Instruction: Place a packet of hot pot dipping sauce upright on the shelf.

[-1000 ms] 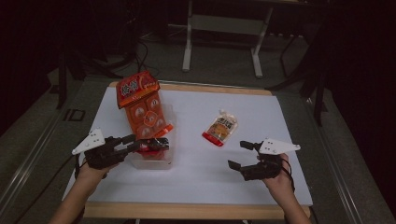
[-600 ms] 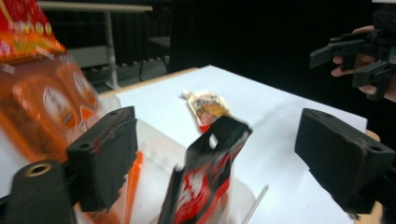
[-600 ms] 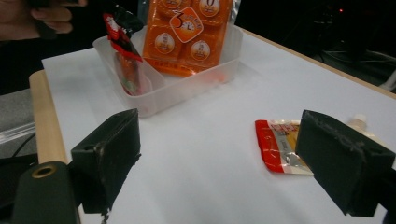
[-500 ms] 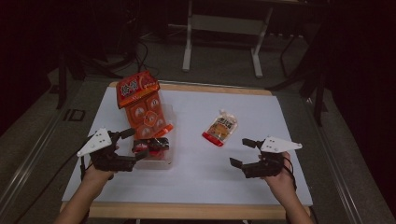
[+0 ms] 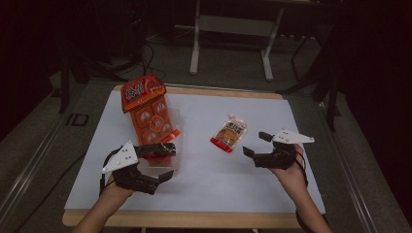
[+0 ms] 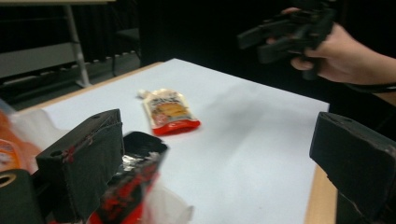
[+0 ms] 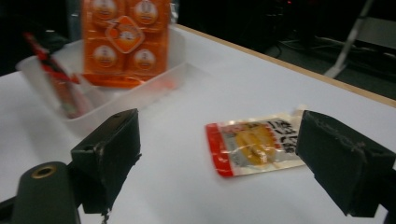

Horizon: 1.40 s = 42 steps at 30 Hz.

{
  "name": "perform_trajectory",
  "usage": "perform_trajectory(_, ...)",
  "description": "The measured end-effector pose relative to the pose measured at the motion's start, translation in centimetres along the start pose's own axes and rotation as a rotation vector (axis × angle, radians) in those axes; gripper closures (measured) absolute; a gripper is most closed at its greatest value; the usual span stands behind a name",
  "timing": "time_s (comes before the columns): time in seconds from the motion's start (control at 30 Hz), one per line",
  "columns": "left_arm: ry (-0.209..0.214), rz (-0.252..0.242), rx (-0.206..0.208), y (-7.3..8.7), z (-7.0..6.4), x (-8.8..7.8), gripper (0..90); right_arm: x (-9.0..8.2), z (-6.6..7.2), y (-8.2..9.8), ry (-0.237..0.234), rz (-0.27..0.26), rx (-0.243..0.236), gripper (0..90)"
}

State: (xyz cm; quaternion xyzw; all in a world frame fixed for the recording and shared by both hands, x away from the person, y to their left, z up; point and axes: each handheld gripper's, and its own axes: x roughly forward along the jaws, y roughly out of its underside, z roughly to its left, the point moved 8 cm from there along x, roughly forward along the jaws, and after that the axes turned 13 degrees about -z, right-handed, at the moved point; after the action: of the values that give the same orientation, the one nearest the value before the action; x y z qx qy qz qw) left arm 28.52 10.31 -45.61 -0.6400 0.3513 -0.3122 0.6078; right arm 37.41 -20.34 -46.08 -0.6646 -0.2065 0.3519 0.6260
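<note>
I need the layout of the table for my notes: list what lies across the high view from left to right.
left hand-held gripper → orange snack bag standing in the clear tray → small pouch with a red end → right hand-held gripper

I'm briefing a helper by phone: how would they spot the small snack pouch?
On the white table top, look right of the clear bin that holds the tall orange pack. The small pouch lies flat and alone, yellow-centred with a red bottom edge.
</note>
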Motion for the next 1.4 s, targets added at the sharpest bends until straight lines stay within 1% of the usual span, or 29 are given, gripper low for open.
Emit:
perform_trajectory(0.03,0.000,0.000,0.000,0.0,0.0,0.0,3.6,0.0,0.0,0.0,0.000,0.000,0.000,14.4)
perform_trajectory(0.07,0.007,0.001,-0.006,0.3,-0.6,0.2,3.6,0.6,-0.7,0.2,0.015,0.012,-0.007,16.1)
perform_trajectory(0.1,0.007,0.001,-0.006,0.3,-0.6,0.2,3.6,0.6,-0.7,0.2,0.015,0.012,-0.007,16.1)
perform_trajectory(0.13,0.018,0.004,-0.004,0.5,-0.9,0.3,3.6,1.3,-1.4,0.3,0.028,0.021,-0.007,18.0)
perform_trajectory(0.17,0.028,0.003,-0.003,0.6,-1.2,0.3,3.6,1.3,-1.4,0.3,0.028,0.021,-0.007,18.0)
perform_trajectory(0.2,0.036,0.015,-0.007,1.0,-1.7,0.5,3.9,1.8,-2.0,0.5,0.046,0.030,-0.013,20.8)
perform_trajectory(0.23,0.036,0.015,-0.007,1.0,-1.7,0.5,3.9,1.8,-2.0,0.5,0.046,0.030,-0.013,20.8)
perform_trajectory(0.27,0.049,0.022,-0.009,1.4,-2.2,0.7,3.9,2.4,-2.6,0.8,0.052,0.040,-0.008,22.7)
perform_trajectory(0.3,0.049,0.022,-0.009,1.4,-2.2,0.7,3.9,2.4,-2.6,0.8,0.052,0.040,-0.008,22.7)
perform_trajectory(0.33,0.048,0.022,0.005,1.6,-2.5,0.7,3.9,2.6,-2.8,0.9,0.060,0.042,-0.008,23.3)
perform_trajectory(0.43,0.048,0.030,0.010,2.1,-3.1,0.9,3.9,3.5,-4.0,1.3,0.082,0.055,0.002,26.2)
perform_trajectory(0.53,0.073,0.049,0.005,2.9,-3.9,1.3,3.8,4.4,-4.9,1.7,0.089,0.068,0.031,27.3)
perform_trajectory(0.57,0.079,0.048,0.004,3.0,-4.0,1.3,3.5,4.8,-5.3,1.9,0.098,0.078,0.035,29.6)
perform_trajectory(0.63,0.088,0.042,-0.004,3.3,-4.3,1.5,3.3,5.3,-5.9,2.2,0.105,0.089,0.041,29.7)
perform_trajectory(0.73,0.090,0.038,-0.016,3.7,-4.7,1.7,2.7,6.4,-6.7,2.8,0.114,0.111,0.048,31.1)
perform_trajectory(0.8,0.087,0.035,-0.013,3.9,-4.9,1.7,2.6,7.1,-7.2,3.0,0.120,0.122,0.052,31.3)
perform_trajectory(0.83,0.089,0.023,-0.012,3.9,-5.0,1.7,2.6,7.4,-7.4,3.2,0.122,0.128,0.051,31.4)
perform_trajectory(0.93,0.087,-0.006,-0.027,4.2,-5.3,1.7,2.6,8.4,-8.4,3.7,0.143,0.150,0.050,32.2)
perform_trajectory(1.0,0.083,0.007,-0.024,4.5,-5.3,1.6,2.7,8.9,-9.1,4.0,0.159,0.160,0.059,33.8)
perform_trajectory(1.03,0.077,0.006,-0.022,4.5,-5.3,1.6,2.6,9.1,-9.4,4.2,0.164,0.165,0.067,33.8)
perform_trajectory(1.13,0.064,0.005,-0.026,4.6,-5.2,1.4,2.6,9.6,-10.4,4.7,0.190,0.178,0.064,34.7)
perform_trajectory(1.2,0.057,0.007,-0.021,4.7,-5.3,1.2,2.7,9.8,-10.8,4.9,0.197,0.177,0.085,36.0)
perform_trajectory(1.23,0.052,0.008,-0.017,4.7,-5.3,1.1,2.7,9.9,-11.1,5.0,0.205,0.182,0.086,36.1)
perform_trajectory(1.3,0.044,0.008,-0.012,4.8,-5.3,1.0,2.7,10.2,-11.4,5.4,0.209,0.193,0.091,36.8)
perform_trajectory(1.33,0.040,0.017,-0.008,4.9,-5.2,0.9,2.7,10.4,-11.5,5.5,0.215,0.198,0.087,36.8)
perform_trajectory(1.4,0.033,0.020,-0.010,5.0,-5.2,0.8,2.7,10.9,-11.6,5.9,0.216,0.210,0.090,37.2)
